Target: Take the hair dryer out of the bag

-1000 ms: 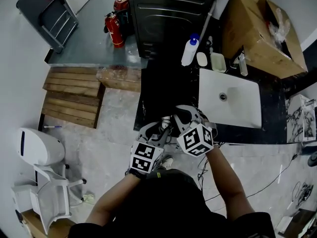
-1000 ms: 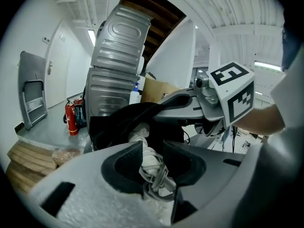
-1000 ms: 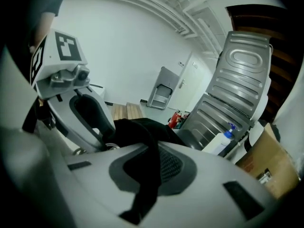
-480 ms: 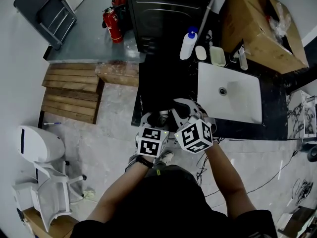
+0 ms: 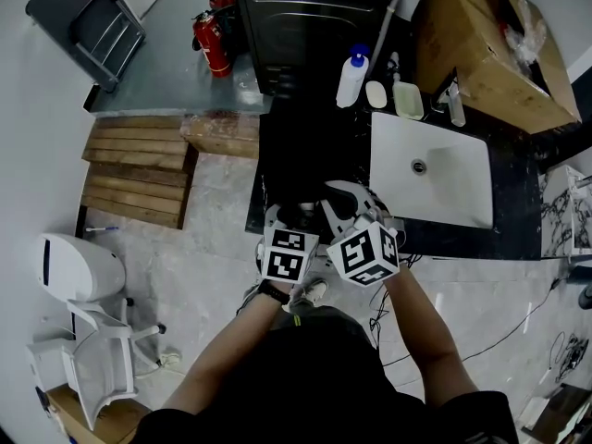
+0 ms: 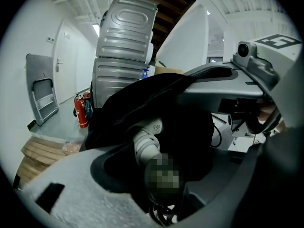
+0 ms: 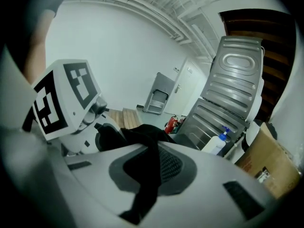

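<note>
1. The left arm (image 5: 227, 359) and right arm (image 5: 421, 331) reached forward from the torso, drawing together.
2. The left gripper (image 5: 289, 222) sat just beside the right gripper (image 5: 331, 202), and both pointed forward and downward.
3. The left jaws had just been opening and stood apart, with the dryer (image 6: 148, 141) between them.
4. The right jaws were pressed together on a fold of the bag (image 7: 149, 175).

The bag (image 6: 121, 110) mouth gapes — its upper lip overhangs, the dryer (image 6: 148, 144) fills its middle, and the right gripper (image 5: 338, 209) crowds one side. Beyond lies bare counter (image 5: 296, 155) — bottle (image 5: 352, 80) behind, sink (image 5: 453, 192) rightward.
</note>
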`<action>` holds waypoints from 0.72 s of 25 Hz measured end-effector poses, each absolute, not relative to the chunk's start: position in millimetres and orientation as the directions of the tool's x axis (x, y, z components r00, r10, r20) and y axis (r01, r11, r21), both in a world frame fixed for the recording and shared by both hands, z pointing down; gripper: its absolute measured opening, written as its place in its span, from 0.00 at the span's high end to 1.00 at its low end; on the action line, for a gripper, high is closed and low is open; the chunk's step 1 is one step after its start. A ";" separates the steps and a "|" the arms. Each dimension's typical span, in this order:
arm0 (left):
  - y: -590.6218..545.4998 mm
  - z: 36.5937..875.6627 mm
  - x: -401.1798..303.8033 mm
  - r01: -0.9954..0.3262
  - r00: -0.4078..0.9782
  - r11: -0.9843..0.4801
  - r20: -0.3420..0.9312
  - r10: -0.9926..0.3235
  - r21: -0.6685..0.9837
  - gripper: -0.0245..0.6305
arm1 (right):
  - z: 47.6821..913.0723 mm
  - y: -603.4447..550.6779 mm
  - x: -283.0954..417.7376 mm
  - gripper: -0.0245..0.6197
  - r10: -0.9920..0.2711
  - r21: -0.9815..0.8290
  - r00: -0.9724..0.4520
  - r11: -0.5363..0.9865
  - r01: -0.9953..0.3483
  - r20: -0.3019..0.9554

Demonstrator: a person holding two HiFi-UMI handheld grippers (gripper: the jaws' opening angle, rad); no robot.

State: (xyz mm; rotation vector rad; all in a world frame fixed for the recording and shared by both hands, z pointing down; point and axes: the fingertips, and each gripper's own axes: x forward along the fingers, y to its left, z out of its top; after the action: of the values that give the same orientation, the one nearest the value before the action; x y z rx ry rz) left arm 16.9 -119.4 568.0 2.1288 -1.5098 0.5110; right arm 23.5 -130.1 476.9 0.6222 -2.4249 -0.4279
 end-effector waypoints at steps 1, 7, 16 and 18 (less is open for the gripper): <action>-119.3 568.2 17.0 -0.945 0.326 -0.283 0.557 -0.764 0.165 0.56 | 476.7 -129.9 23.7 0.94 -0.523 0.431 -0.715 0.838 -0.333 0.464; -113.6 575.6 16.1 -0.934 0.356 -0.274 0.572 -0.739 0.228 0.52 | 476.3 -128.9 25.9 0.94 -0.525 0.421 -0.720 0.838 -0.347 0.454; -124.2 591.7 22.7 -0.933 0.357 -0.247 0.614 -0.703 0.260 0.45 | 478.3 -128.9 33.5 0.94 -0.529 0.392 -0.723 0.840 -0.374 0.444; -124.8 598.4 29.1 -0.930 0.369 -0.260 0.645 -0.670 0.261 0.45 | 477.9 -128.6 34.6 0.94 -0.530 0.393 -0.724 0.840 -0.375 0.441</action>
State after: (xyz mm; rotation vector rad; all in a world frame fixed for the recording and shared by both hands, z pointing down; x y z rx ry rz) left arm 29.1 -124.8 598.4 2.0211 -1.3769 0.5493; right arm 34.6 -128.6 477.9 0.6612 -2.4642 -0.3744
